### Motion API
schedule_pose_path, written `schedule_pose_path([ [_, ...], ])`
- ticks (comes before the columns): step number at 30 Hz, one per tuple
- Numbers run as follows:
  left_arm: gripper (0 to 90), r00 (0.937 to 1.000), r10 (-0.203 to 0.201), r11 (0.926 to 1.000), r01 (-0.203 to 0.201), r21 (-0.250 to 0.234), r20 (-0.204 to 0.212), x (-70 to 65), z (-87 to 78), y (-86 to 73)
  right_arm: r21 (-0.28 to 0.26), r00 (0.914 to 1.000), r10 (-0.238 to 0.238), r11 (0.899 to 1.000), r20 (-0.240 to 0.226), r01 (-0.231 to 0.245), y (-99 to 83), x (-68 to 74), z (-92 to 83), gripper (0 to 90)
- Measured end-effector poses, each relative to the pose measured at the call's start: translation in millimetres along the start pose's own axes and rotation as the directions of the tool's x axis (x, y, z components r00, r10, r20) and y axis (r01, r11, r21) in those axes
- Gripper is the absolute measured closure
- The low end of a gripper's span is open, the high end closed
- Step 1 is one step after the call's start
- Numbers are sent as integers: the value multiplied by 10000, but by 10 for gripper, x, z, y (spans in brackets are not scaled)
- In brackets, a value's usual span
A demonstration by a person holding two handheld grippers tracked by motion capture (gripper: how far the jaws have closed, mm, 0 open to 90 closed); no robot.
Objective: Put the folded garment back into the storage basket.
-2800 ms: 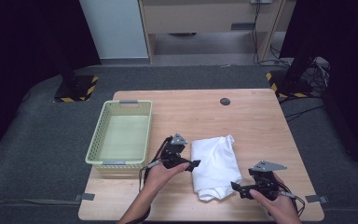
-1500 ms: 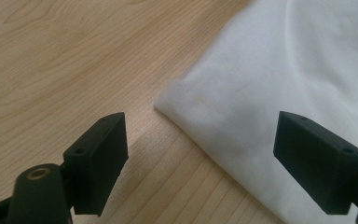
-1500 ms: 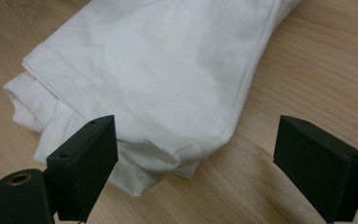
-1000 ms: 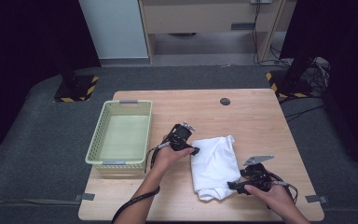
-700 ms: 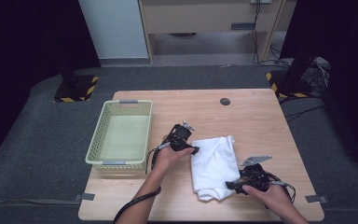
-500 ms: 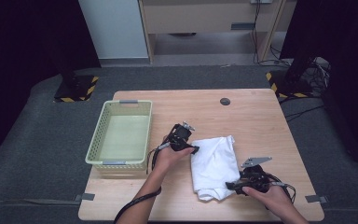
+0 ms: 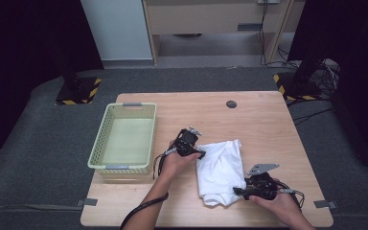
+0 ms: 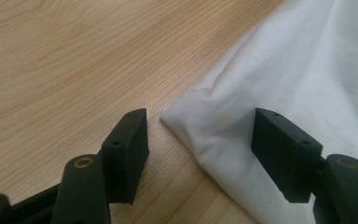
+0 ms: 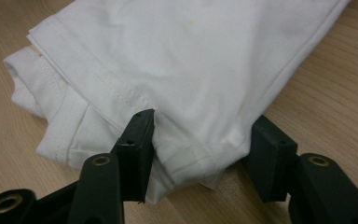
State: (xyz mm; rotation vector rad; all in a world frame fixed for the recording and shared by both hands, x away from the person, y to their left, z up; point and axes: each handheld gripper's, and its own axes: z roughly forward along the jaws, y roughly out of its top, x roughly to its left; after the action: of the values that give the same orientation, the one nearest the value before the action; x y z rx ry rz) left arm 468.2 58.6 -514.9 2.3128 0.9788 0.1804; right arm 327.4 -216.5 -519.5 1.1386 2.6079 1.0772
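While the folded white garment [image 7: 220,170] lay in the lower middle of the high view on the wooden table [image 7: 268,124], the left gripper [image 7: 197,152] sat at its upper left corner and the right gripper [image 7: 236,191] at its lower right edge, each in one of the person's hands. A pale green plastic basket [image 7: 124,165] stood at the left of the table, apart from the cloth.

In the left gripper view, the left gripper [image 8: 200,135] had its jaws spread, one on bare wood at lower left, the other over the garment [image 8: 298,70] at lower right, with the cloth's corner between them and not pinched.

In the right gripper view, the right gripper [image 9: 200,140] had just been closing its jaws; the garment's [image 9: 191,60] hemmed, bunched corner lay between them, the left jaw pressing into the fabric, the right jaw just beside the fold, so a firm grip could not be told.
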Motion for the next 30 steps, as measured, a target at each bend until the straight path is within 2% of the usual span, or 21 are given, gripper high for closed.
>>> schedule_pose_path([
  [6,396,9998,214,9997,-214,-98,39,-67,14,-3,-21,9998,-174,9998,25,175,18,12,21,596],
  [10,506,9993,340,9994,-339,-90,173,-129,14,1,-17,9999,-155,9999,-57,155,30,11,33,658],
  [14,646,9994,92,9998,-86,-186,319,-155,2,-22,-57,9998,-114,9999,-161,113,33,11,43,720],
  [20,789,9997,-117,9987,127,-496,196,-206,-13,-67,-132,9996,-256,9996,-137,254,45,27,51,784],
  [25,824,9999,-129,9984,133,-551,77,-232,-56,-48,-160,9993,-370,9992,-85,369,70,43,36,798],
  [30,831,10000,57,9972,-56,-749,23,-267,-160,2,-282,9987,-499,9984,-73,497,114,74,-25,802],
])
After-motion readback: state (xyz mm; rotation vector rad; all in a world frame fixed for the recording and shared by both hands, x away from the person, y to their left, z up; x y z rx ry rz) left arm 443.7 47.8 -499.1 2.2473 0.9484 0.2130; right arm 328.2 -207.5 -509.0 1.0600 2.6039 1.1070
